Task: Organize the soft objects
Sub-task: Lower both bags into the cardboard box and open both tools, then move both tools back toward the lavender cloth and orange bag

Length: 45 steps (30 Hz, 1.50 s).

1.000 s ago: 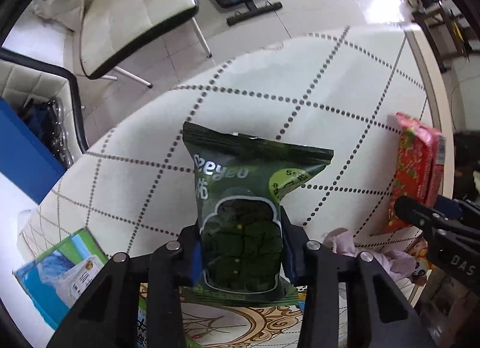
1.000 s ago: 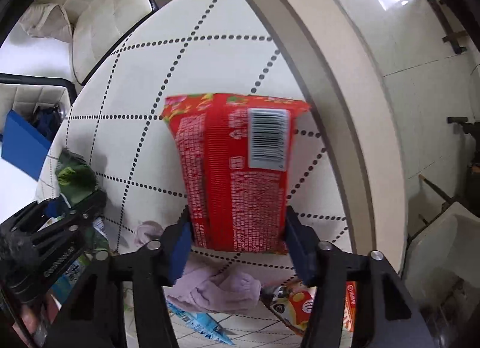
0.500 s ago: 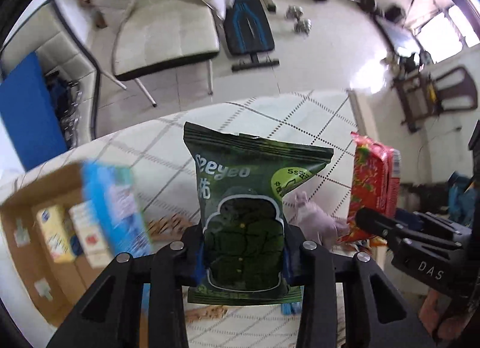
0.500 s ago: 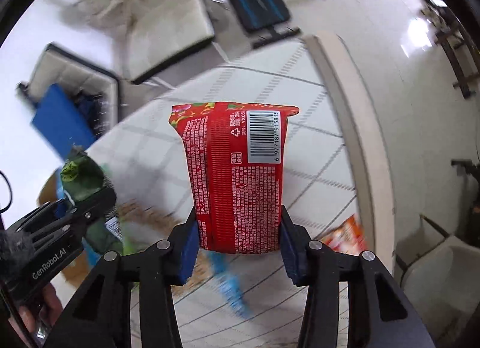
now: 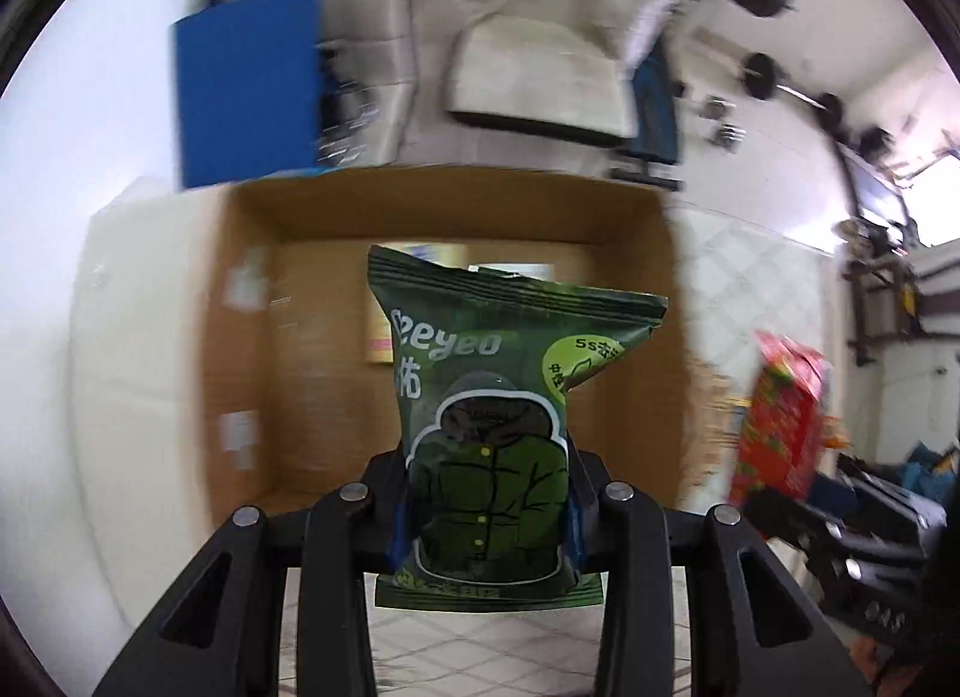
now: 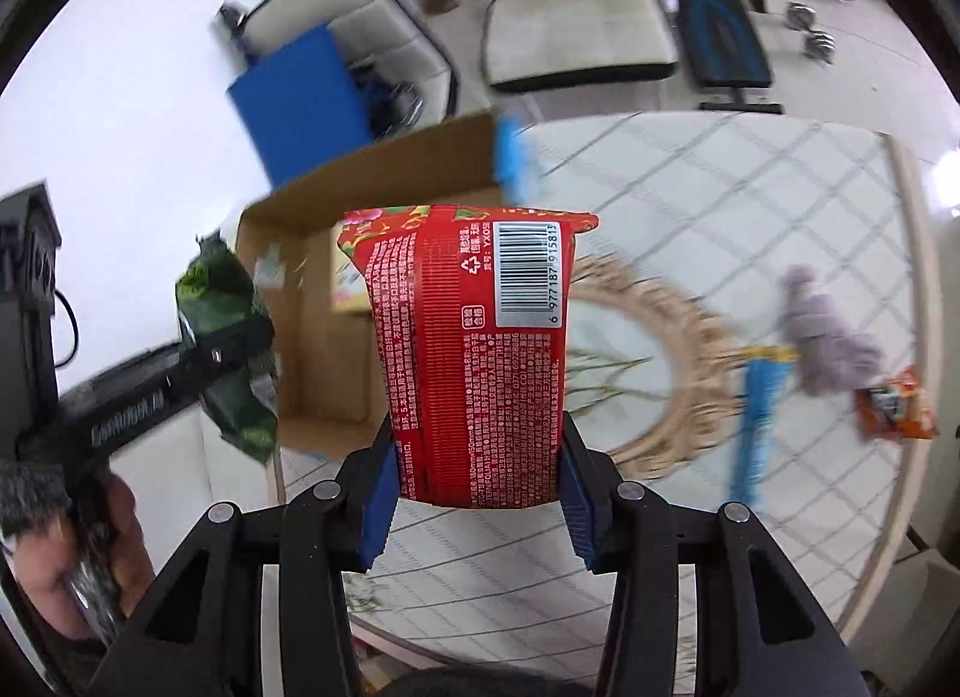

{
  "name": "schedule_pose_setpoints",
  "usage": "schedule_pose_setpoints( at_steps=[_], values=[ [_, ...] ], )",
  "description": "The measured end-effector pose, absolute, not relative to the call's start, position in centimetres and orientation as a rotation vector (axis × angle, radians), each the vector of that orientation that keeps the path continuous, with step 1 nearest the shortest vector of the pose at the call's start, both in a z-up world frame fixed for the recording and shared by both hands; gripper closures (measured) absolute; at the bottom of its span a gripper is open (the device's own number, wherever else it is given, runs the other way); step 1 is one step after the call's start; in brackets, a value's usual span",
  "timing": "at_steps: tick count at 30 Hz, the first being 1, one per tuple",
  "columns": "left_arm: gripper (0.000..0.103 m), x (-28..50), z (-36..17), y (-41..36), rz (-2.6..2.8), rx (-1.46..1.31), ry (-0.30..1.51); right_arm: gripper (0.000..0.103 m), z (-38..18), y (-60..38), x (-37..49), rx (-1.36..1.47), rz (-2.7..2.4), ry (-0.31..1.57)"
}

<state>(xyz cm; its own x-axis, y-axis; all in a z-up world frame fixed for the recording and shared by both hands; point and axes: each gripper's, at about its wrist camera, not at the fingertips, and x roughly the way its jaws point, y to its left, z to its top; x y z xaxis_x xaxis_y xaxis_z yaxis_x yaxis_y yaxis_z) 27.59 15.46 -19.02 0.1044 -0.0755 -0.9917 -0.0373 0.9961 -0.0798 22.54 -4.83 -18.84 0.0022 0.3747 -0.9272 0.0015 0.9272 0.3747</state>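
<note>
Biggest thing in sight is the round table (image 6: pixel 750 517) with its white quilted cover and dotted diamond lines, and it takes up far less of both views than a second ago, when the packs were right down near it. Now both packs are lifted clear, and the background is smeared with blur.

Next down is the open cardboard box (image 5: pixel 240 337), which wasn't in the left view at all a second ago. Half a second back only its corner showed at the left edge. Now it sits square behind the green pack, and there's a yellowish pack (image 6: pixel 348 283) lying inside it.

The left gripper (image 5: pixel 486 523) is clamped tight on the green wipes pack (image 5: pixel 480 415), blue pads squeezing its lower half, same hold as before. The pack stands upright in front of the box opening, above it rather than in it as far as I can tell.

The right gripper (image 6: pixel 477 493) pinches the red pack (image 6: pixel 474 355) by its lower end, barcode side facing the camera, also the same hold. It hangs over the table just right of the box, with the box edge behind its top left corner.

Small stuff still on the table: a lilac cloth (image 6: pixel 834 337), a blue packet (image 6: pixel 756 415) beside it, and an orange snack bag (image 6: pixel 897 403) near the rim.
</note>
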Motion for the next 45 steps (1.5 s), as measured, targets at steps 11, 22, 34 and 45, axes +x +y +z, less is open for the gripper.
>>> schedule_pose_setpoints(
  at_steps=[11,22,34,45],
  values=[
    [0.069,33.6,-27.4,21.9,0.084,-0.009,1.559,0.053,-26.7,3.3,23.7,0.19,0.221,1.661],
    [0.066,35.3,-30.8,22.4,0.055,0.033,1.659,0.05,-31.8,5.6,24.2,0.162,0.213,1.776],
    [0.016,33.5,-26.6,23.7,0.045,-0.013,1.583,0.025,-29.5,5.5,23.7,0.126,0.165,1.717],
    [0.009,25.9,-22.0,23.9,0.037,-0.108,1.5,0.008,-25.6,4.9,21.7,0.086,0.136,1.639]
  ],
)
